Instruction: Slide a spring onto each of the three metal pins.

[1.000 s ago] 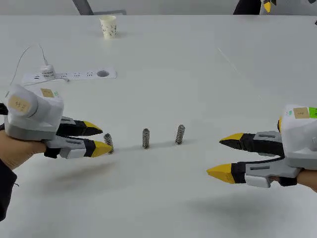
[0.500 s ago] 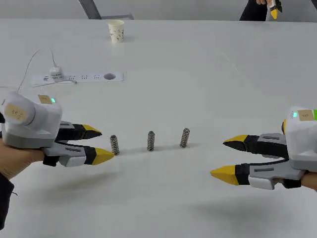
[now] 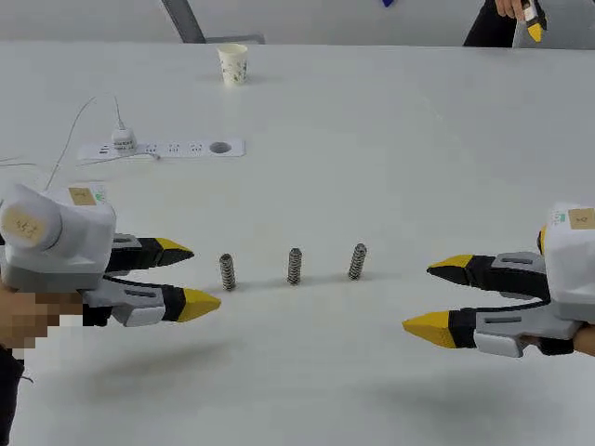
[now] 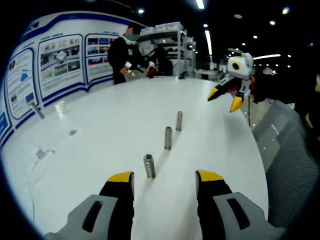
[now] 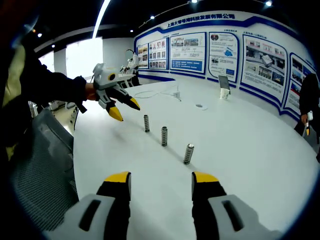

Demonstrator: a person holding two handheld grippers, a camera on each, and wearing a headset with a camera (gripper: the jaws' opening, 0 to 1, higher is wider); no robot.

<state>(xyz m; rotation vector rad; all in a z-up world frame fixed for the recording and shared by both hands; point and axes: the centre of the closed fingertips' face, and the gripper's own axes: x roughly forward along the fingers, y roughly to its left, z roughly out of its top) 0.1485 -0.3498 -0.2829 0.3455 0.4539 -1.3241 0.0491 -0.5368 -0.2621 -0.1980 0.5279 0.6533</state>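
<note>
Three in a row on the white table (image 3: 390,139) — left spring (image 3: 228,271), middle spring (image 3: 295,266), right spring (image 3: 358,261), all upright and spaced apart. Left of the middle spring, the left gripper (image 3: 204,276) hovers just beside the left spring, jaws spread and released. Right of the middle spring, the right gripper (image 3: 417,297) hangs farther off — jaws apart too, gripping nothing. Beyond the middle spring lie a power strip (image 3: 163,149) and, farther back, a paper cup (image 3: 233,64).

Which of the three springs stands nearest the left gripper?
The end spring of the row, just beyond the open yellow tips of the left gripper; the middle spring and far spring stand closer to the right gripper.
</note>
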